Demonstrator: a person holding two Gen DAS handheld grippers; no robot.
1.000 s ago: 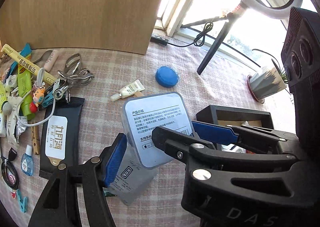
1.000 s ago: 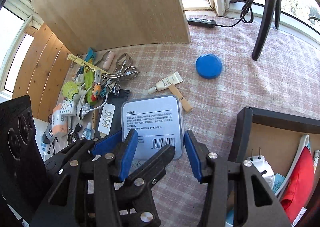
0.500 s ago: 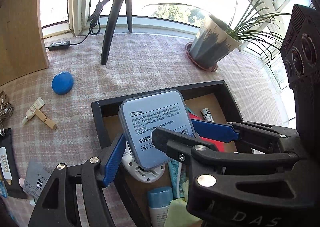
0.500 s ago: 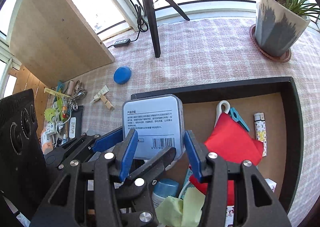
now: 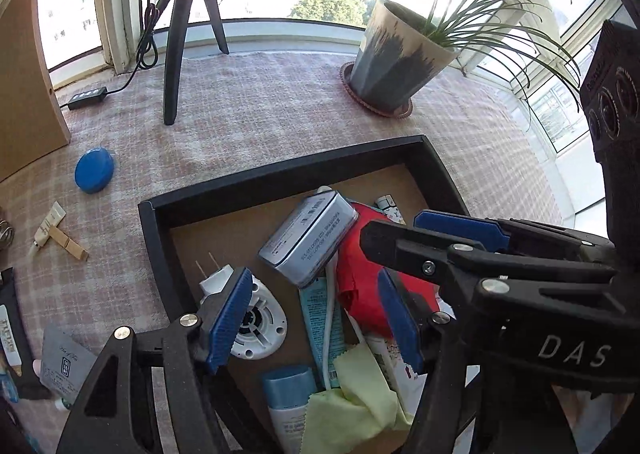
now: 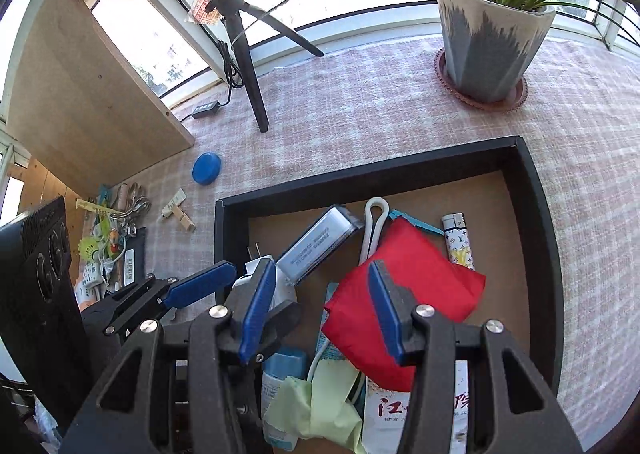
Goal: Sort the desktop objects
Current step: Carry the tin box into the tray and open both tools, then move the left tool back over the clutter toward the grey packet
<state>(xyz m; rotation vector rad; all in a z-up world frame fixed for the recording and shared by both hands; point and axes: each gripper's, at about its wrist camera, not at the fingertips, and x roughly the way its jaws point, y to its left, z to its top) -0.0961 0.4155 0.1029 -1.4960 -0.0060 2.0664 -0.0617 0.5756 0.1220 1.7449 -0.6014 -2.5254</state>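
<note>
Flat grey rectangular metal tin, probably light, stiff and slippery, lies tilted on clutter inside the black cardboard tray, best gripped across its narrow edges; left gripper and right gripper gape empty above.

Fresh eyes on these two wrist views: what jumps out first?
The black tray, crammed with things: a red pouch in the middle, a grey tin tilted against it, and a white plug adapter at the tray's left. Both hand-held grippers, left and right, hang open above it, holding nothing. Behind, a potted plant stands on the checked cloth by the window.
</note>
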